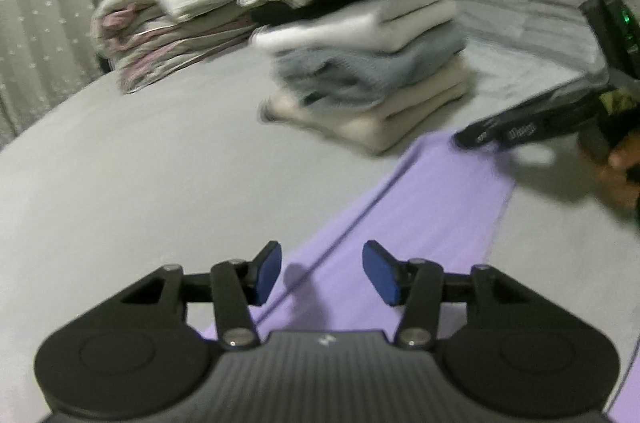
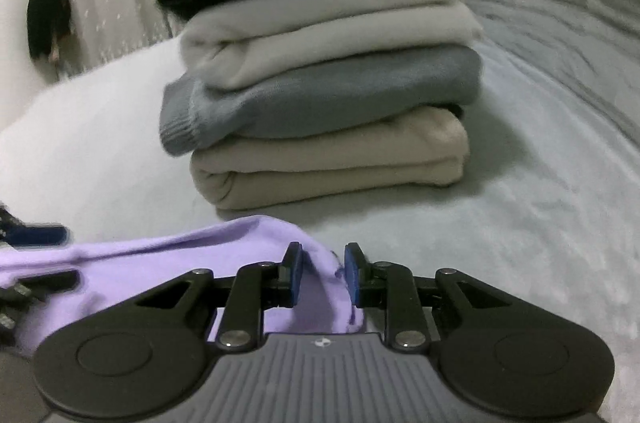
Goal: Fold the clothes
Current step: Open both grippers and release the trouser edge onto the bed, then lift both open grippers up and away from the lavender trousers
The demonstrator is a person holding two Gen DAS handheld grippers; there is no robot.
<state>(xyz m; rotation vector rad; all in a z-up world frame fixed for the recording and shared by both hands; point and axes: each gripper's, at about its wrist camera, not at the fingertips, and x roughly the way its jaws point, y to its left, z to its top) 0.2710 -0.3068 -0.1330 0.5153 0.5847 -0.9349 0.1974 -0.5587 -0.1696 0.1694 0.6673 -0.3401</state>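
Your left wrist camera looks forward and down along its blue pads (image 1: pixel 268 273), low over the bed (image 1: pixel 120 183). Your right wrist camera sits nearer the folded stack (image 2: pixel 320 83), facing it squarely. Both share that stack (image 1: pixel 360 55) and the purple garment (image 1: pixel 420 203).

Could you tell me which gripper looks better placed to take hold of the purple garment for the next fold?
Right, probably. The right gripper already has an edge of the purple garment between its narrowly parted jaws. The left gripper hovers open over the cloth with nothing between its pads.
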